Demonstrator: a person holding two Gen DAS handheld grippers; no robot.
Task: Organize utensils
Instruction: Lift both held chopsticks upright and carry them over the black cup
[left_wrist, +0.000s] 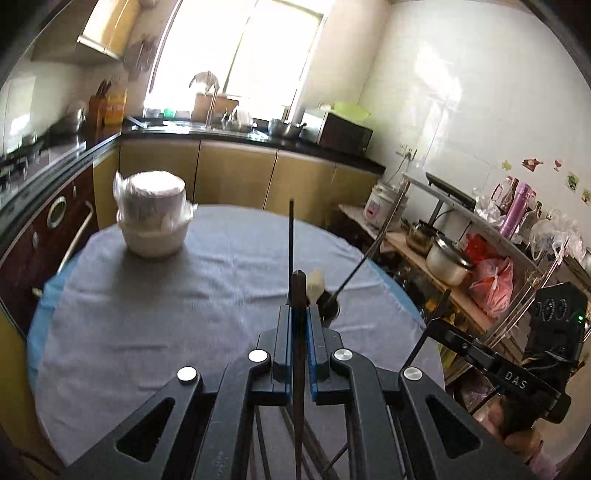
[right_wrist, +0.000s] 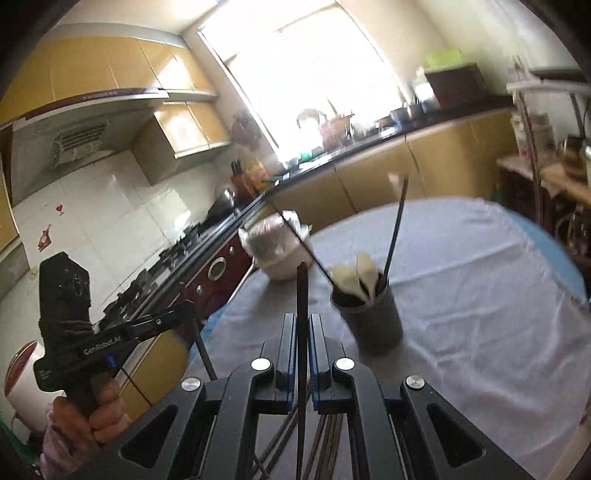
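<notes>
My left gripper (left_wrist: 298, 314) is shut on a dark chopstick (left_wrist: 297, 291) that stands up between its pads, over the grey-clothed round table (left_wrist: 184, 295). My right gripper (right_wrist: 303, 321) is shut on another dark chopstick (right_wrist: 302, 291), also upright. A dark grey utensil cup (right_wrist: 373, 321) stands on the table just right of the right gripper. It holds pale spoons (right_wrist: 354, 275) and dark chopsticks (right_wrist: 395, 232). In the left wrist view the cup (left_wrist: 330, 308) sits just behind and right of the left fingers, mostly hidden. More dark chopsticks (right_wrist: 325, 439) lie on the table below the right gripper.
A stack of white bowls wrapped in plastic (left_wrist: 153, 216) stands at the table's far left. Kitchen counters (left_wrist: 236, 134) run behind the table. A cluttered metal rack (left_wrist: 498, 236) with pots and bags stands to the right. A white appliance (right_wrist: 26, 384) sits left of the table.
</notes>
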